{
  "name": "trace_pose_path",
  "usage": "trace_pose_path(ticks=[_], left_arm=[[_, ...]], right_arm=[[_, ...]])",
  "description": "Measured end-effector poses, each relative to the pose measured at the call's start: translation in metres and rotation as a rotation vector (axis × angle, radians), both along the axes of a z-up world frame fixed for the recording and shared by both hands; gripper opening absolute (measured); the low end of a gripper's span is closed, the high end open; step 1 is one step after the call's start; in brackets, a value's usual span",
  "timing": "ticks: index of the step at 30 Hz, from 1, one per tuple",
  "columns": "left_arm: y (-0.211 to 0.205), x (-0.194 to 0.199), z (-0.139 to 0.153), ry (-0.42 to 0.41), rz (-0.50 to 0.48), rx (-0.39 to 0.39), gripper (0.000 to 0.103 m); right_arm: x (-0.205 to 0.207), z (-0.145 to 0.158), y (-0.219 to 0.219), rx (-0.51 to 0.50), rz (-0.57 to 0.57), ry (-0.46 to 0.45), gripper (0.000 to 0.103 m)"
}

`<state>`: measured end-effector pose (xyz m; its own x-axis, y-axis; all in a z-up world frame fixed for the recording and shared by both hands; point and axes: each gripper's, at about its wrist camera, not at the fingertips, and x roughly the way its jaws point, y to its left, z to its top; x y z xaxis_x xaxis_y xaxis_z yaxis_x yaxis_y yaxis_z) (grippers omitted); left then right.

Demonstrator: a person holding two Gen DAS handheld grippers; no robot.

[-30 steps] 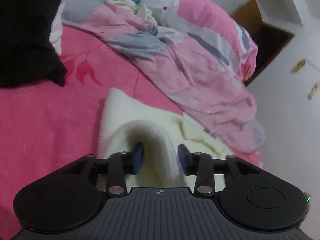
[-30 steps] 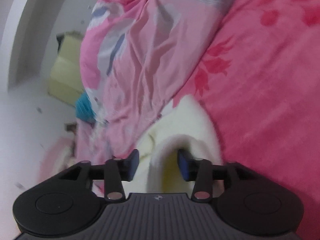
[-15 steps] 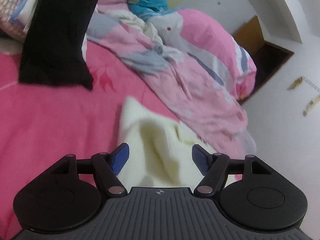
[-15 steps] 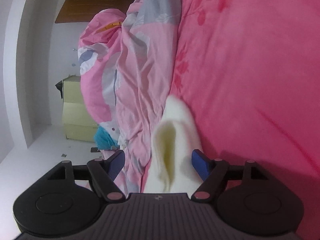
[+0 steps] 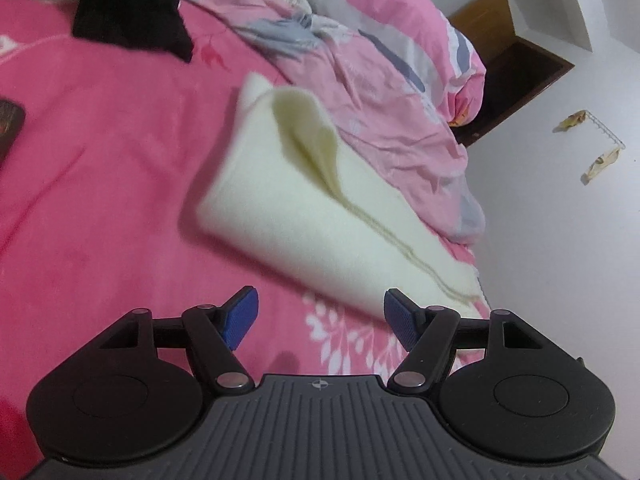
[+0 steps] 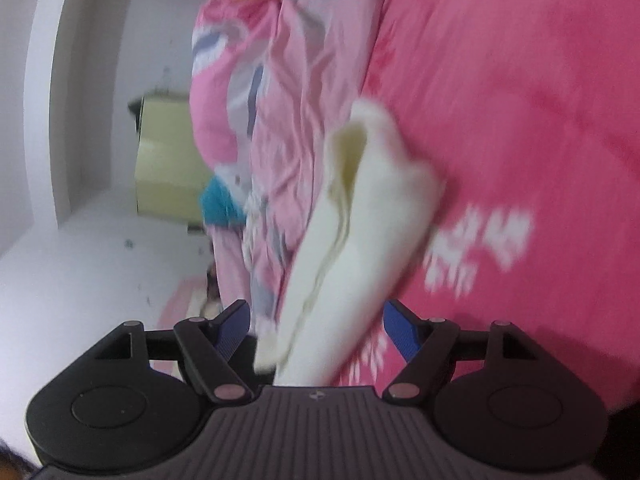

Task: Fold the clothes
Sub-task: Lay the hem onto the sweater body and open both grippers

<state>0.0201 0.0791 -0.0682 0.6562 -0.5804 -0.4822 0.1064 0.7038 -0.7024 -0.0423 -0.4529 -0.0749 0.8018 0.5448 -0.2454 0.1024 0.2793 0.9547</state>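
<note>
A cream fleece garment (image 5: 304,208) lies folded on the pink bed sheet (image 5: 100,184), one flap bulging up along its far side. My left gripper (image 5: 320,318) stands open just short of its near edge, blue pads apart and touching no cloth. In the right wrist view the same cream garment (image 6: 360,240) runs lengthwise toward the camera. The right gripper (image 6: 320,326) is open and the garment's near end lies between the fingers, clear of both pads.
A crumpled pink and grey quilt (image 5: 380,64) is heaped along the far side of the bed beside the garment. A black cloth (image 5: 132,4) lies at the back left. A dark flat object (image 5: 8,128) sits at the left edge. White wall (image 5: 560,220) borders the bed.
Both grippers let go of the cream garment, opened wide and drew back from it. The garment dropped and now lies folded on the sheet.
</note>
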Motion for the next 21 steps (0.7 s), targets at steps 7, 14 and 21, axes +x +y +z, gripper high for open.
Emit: trace_pose_path(ticks=[7, 14, 21], left_arm=[[0.0, -0.014, -0.005, -0.004, -0.02, 0.029, 0.07], [-0.001, -0.001, -0.007, 0.002, -0.018, -0.014, 0.07], [-0.006, 0.026, -0.033, 0.081, -0.011, -0.158, 0.073]], right_arm=[[0.001, 0.014, 0.06, -0.284, 0.139, 0.057, 0.076], [0.015, 0.048, 0.107, -0.791, 0.159, 0.01, 0.076], [0.032, 0.009, 0.082, -0.406, 0.088, 0.071, 0.075]])
